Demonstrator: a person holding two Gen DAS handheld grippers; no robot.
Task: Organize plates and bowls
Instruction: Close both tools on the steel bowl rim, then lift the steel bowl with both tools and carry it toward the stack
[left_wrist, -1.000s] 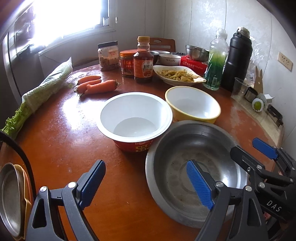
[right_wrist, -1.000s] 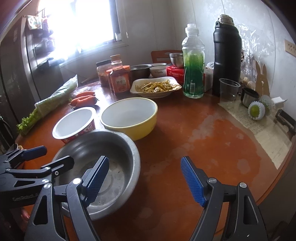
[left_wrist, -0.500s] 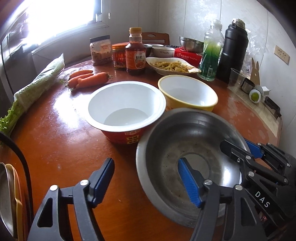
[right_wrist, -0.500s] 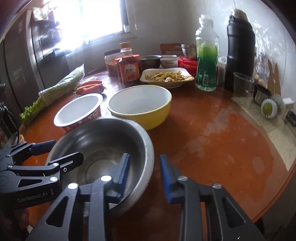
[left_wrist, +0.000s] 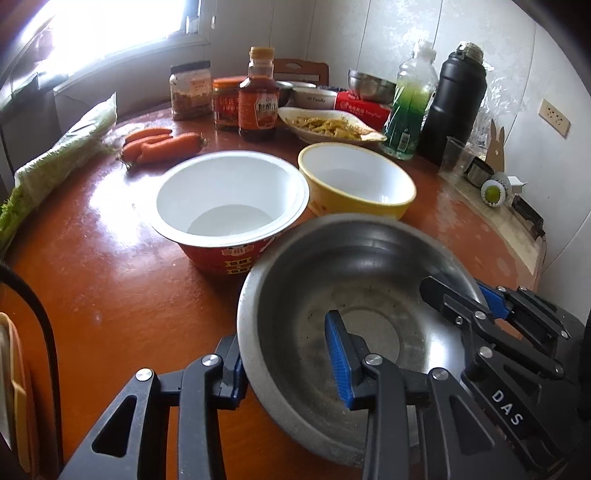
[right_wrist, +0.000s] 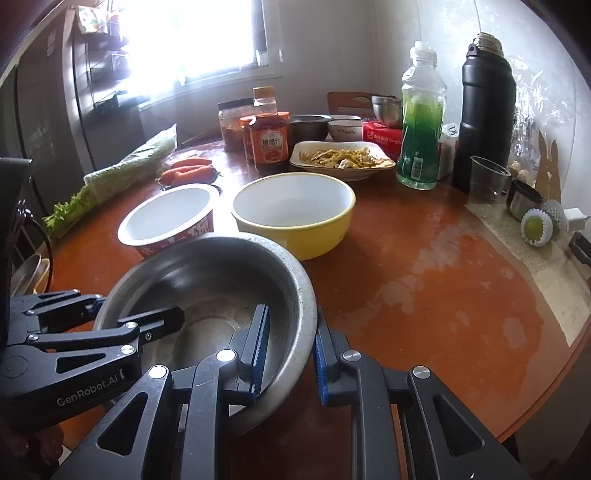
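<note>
Left wrist | steel bowl (left_wrist: 354, 302) (claw-gripped) | paper bowl (left_wrist: 229, 206) seemingly touching behind

Left gripper (left_wrist: 288, 363) angled down, jaws just closing astride a rim, contact apparently made; right gripper (right_wrist: 290, 356) angled down, jaws just closing, clamped on opposite rim.

The round orange table (right_wrist: 424, 295) carries 3 bowls, carrots (left_wrist: 162, 146), bottles.

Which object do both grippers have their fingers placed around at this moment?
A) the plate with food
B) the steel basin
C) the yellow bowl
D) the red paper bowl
B: the left gripper and right gripper each straddle the steel basin rim.
</note>
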